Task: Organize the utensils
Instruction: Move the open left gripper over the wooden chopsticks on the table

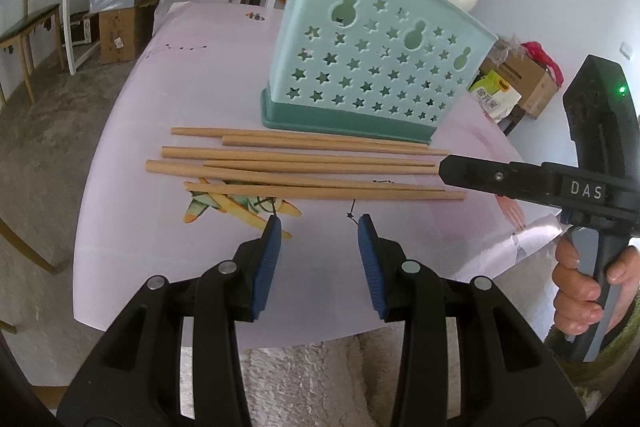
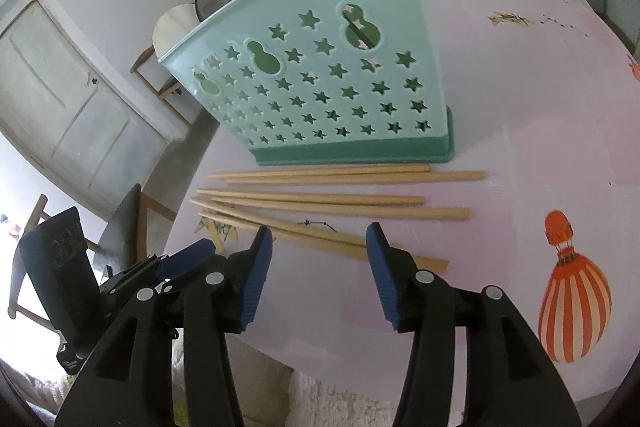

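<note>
Several wooden chopsticks [image 1: 304,167] lie loose on the pink table [image 1: 160,247], just near of the green utensil holder [image 1: 372,67]. Both the left gripper [image 1: 320,223] and right gripper [image 2: 320,231] hang spread and empty. Picking looks yet to begin; the right gripper, straddling the nearest sticks, likely must lower and pinch one.

Soft, even daylight filled the room, and shadows on the pink tablecloth [image 1: 168,115] were faint. A blown-out white glare burned at the lower left of the right wrist view, beside the door [image 2: 68,87]. Both fisheye pictures bent hard toward their dark corners, while the middle stayed fairly sharp.
</note>
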`<state>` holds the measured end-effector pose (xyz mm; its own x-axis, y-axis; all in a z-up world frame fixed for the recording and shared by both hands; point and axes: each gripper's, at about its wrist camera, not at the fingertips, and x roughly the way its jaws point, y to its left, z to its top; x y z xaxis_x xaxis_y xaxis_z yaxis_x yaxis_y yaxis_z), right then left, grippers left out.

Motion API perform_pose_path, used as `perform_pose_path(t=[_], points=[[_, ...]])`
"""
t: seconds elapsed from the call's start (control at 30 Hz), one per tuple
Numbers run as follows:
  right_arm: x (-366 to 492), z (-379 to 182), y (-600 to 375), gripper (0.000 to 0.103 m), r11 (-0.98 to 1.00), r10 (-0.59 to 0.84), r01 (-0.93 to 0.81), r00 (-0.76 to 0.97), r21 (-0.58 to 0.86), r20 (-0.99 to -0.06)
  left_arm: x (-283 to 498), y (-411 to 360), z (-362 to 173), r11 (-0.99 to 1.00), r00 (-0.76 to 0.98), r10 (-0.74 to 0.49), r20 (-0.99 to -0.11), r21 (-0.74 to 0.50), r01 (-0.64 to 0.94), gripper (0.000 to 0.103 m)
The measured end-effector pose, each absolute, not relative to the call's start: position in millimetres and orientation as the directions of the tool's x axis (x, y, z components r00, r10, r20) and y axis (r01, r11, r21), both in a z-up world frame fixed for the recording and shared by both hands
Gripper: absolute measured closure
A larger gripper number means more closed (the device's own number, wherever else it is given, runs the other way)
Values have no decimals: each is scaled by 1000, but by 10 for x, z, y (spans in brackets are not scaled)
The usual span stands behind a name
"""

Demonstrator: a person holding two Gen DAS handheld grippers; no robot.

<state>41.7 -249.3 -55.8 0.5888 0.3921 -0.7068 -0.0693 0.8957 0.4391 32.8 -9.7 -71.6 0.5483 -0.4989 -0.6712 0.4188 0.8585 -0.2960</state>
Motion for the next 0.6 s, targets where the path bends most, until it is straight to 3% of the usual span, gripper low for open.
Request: perform_pose_path(t=[0.2, 0.33, 0.6], points=[[296, -526, -2674, 55, 893, 373, -31, 610, 450, -699, 266, -205, -682, 851, 553, -492, -672, -239, 467, 64], [216, -515, -2917, 55, 888, 346, 18, 631, 459, -694, 239, -369, -647, 830, 553, -475, -685, -139, 540, 59], [117, -583, -3283, 55, 862, 333, 91, 639, 498, -693, 401, -602, -583, 770, 548, -482, -683, -31, 638, 59]])
